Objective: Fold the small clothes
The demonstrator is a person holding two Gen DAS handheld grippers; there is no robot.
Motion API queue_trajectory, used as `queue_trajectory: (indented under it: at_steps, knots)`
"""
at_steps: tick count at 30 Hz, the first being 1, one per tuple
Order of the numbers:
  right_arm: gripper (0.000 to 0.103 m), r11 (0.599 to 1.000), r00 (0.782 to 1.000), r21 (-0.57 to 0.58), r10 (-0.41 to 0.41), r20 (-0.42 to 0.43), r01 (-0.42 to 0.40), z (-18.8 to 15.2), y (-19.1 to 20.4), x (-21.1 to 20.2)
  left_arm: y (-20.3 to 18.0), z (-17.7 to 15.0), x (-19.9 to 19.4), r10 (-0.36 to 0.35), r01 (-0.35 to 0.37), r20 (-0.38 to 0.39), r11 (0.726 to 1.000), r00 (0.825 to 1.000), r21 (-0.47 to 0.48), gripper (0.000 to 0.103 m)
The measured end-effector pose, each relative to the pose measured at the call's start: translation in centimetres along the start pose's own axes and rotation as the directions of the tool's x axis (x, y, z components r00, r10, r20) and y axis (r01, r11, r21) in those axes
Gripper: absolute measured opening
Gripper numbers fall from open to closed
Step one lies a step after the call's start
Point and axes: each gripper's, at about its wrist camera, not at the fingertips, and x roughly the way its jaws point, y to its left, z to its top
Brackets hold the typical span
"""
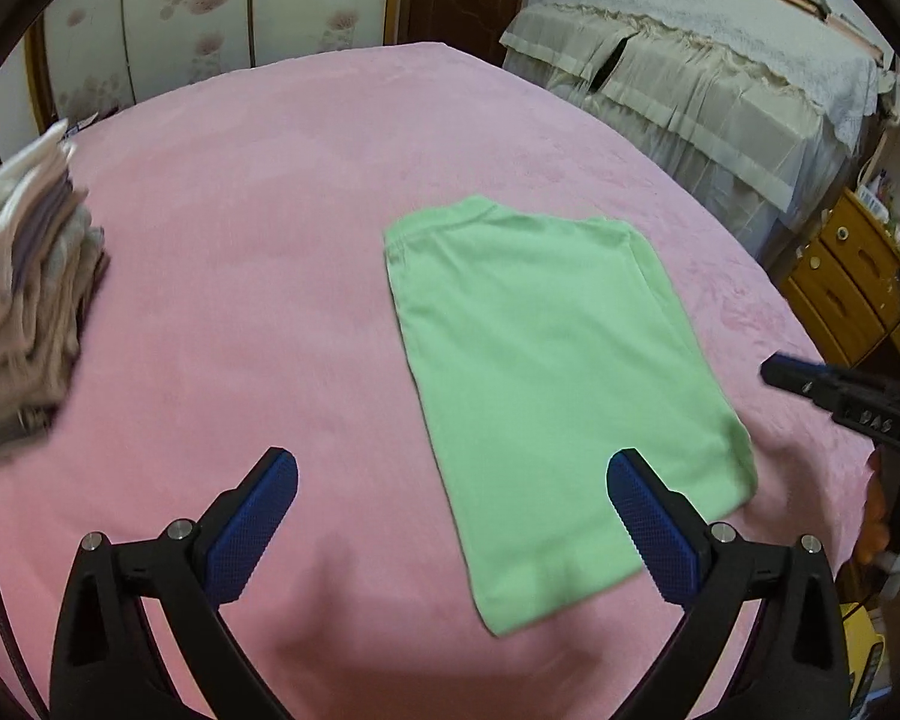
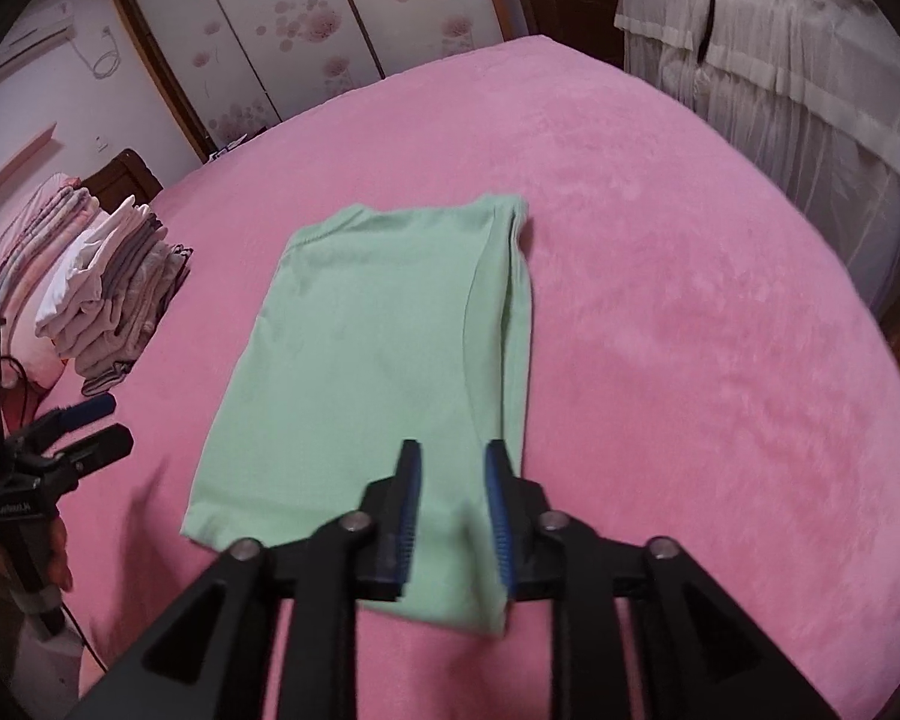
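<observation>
Clearly the green garment lay flat on the pink blanket, already narrowed into a long rectangle with its sleeves tucked in along one side. The right gripper hung just above the near hem, its jaws parted a little with nothing between them. The left gripper hovered beside the cloth's other long edge, jaws spread wide and empty.

To my eye the lengthwise fold was done and a crosswise fold remained. Doing that well would mean each gripper pinching a near corner, catching all the layers so the tucked sleeve side did not slip out. Both would then lift together and carry the hem evenly toward the collar end, keeping the edges aligned. A stack of folded clothes sat well apart, toward the headboard.
</observation>
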Motion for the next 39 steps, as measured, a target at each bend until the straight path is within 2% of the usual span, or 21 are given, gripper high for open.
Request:
queue_trajectory:
  at_steps: [2, 5, 7, 9, 12, 13, 15, 18, 24, 26, 30, 34, 39]
  knots:
    - [0.035, 0.999, 1.0, -0.031, -0.009, 0.011, 0.009, 1.9, 0.0, -0.4, 0.4, 1.9, 0.1, 0.002, -0.002, 0.008, 1.0, 1.0, -0.017, 0.103]
    - [0.051, 0.997, 0.999, -0.074, -0.02, 0.025, 0.022, 4.7, 0.1, -0.8, 1.0, 4.8, -0.2, 0.008, -0.006, 0.067, 1.0, 0.998, -0.028, 0.103]
    - [0.055, 0.995, 0.999, -0.092, -0.019, 0.029, 0.021, 6.5, 0.2, -0.9, 1.1, 6.5, 0.0, -0.008, 0.01, 0.087, 1.0, 0.996, -0.019, 0.103]
    - [0.063, 0.995, 1.0, -0.099, 0.013, 0.02, -0.011, 8.0, 0.0, -0.7, 1.1, 8.3, 0.5, -0.035, 0.035, 0.077, 0.999, 0.996, -0.001, 0.103]
    - [0.07, 0.995, 0.996, -0.05, 0.092, -0.002, -0.092, 9.9, -1.3, 0.4, 1.1, 10.1, 1.7, -0.042, 0.042, 0.059, 0.999, 0.997, -0.004, 0.103]
    - [0.07, 0.993, 0.993, -0.023, 0.115, -0.015, -0.115, 10.5, -1.9, 1.1, 1.1, 10.3, 2.2, -0.045, 0.046, 0.046, 0.999, 0.998, -0.013, 0.103]
    - [0.071, 0.987, 0.987, 0.032, 0.157, -0.047, -0.155, 11.1, -3.2, 2.9, 1.6, 10.9, 3.8, -0.098, 0.098, 0.002, 0.994, 0.995, -0.046, 0.103]
    - [0.071, 0.972, 0.972, 0.11, 0.217, -0.09, -0.207, 10.8, -5.3, 6.0, 2.6, 10.9, 6.8, -0.174, 0.167, -0.056, 0.98, 0.983, -0.107, 0.102]
    - [0.071, 0.94, 0.94, 0.197, 0.308, -0.148, -0.277, 9.2, -7.8, 10.7, 3.8, 8.9, 12.7, -0.173, 0.15, -0.13, 0.973, 0.976, -0.173, 0.102]
    - [0.071, 0.929, 0.925, 0.208, 0.341, -0.167, -0.305, 8.7, -8.3, 12.1, 4.1, 8.0, 14.4, -0.208, 0.18, -0.146, 0.966, 0.967, -0.187, 0.102]
    - [0.071, 0.913, 0.906, 0.21, 0.386, -0.175, -0.349, 8.4, -8.5, 13.8, 4.6, 7.3, 16.5, -0.298, 0.26, -0.146, 0.937, 0.943, -0.233, 0.102]
    - [0.071, 0.889, 0.882, 0.21, 0.442, -0.166, -0.406, 8.7, -8.1, 15.1, 4.2, 7.4, 17.9, -0.322, 0.295, -0.118, 0.934, 0.939, -0.202, 0.102]
    - [0.071, 0.865, 0.853, 0.182, 0.495, -0.166, -0.467, 9.3, -7.0, 17.1, 4.5, 7.5, 19.1, -0.397, 0.378, -0.063, 0.903, 0.916, -0.203, 0.102]
